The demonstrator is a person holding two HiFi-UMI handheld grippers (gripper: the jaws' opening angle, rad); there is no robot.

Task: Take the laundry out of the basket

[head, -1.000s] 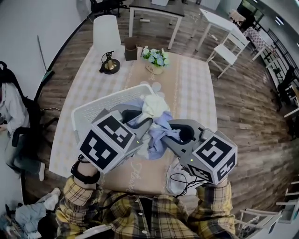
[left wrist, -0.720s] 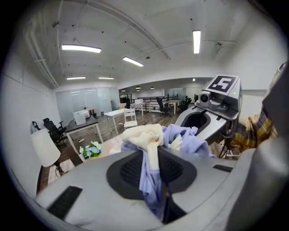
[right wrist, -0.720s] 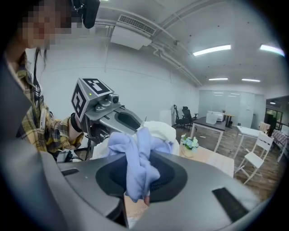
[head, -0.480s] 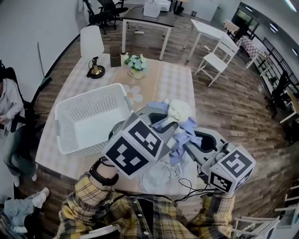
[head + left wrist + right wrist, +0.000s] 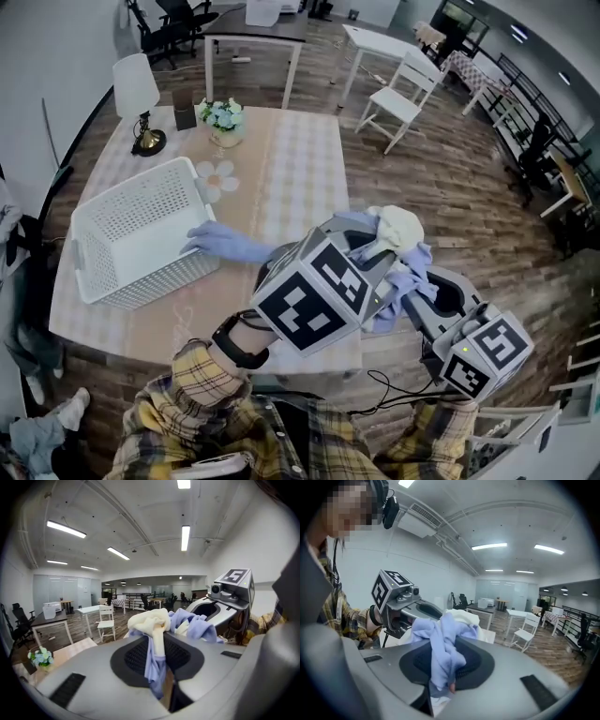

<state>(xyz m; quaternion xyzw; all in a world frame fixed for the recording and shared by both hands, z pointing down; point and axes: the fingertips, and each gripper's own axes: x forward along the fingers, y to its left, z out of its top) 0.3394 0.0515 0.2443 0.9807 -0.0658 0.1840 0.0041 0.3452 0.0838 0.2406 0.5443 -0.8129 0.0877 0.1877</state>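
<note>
Both tools up w/ a load! Left tool [image 5: 375, 246]: jaws near-closed, clamped on the laundry bundle [image 5: 401, 258]. The left gripper view shows a cream cloth [image 5: 149, 620] & a pale-blue strip [image 5: 154, 667] squeezed in the slot, so the pads are mostly covered by fabric. Right tool [image 5: 417, 281]: same story, jaws pinched tight on a pale-blue garment [image 5: 440, 653], which spills over the front & hides the pad faces there too. The bundle hangs between the two tools. In the head view it sits past the right edge of the desk [image 5: 295, 178], over the wood floor [image 5: 441, 178], well apart from the white laundry basket [image 5: 155, 281] on the desk's left part.

A blue sleeve-like piece [image 5: 230, 246] lies over the basket's rim & runs across the desk toward the left tool. Its far end goes behind that tool's marker cube [image 5: 309, 302], so can't tell whether it joins the bundle. That cube also blocks the desk's near right corner & most of the arm behind it; only a wrist w/ a dark band [image 5: 239, 342] shows. Right side: the right cube [image 5: 487, 352] covers the grip, and only a plaid sleeve [image 5: 431, 441] shows below. Lamp [image 5: 138, 94] & flower pot [image 5: 222, 117] stand at the desk's far end, unblocked.
</note>
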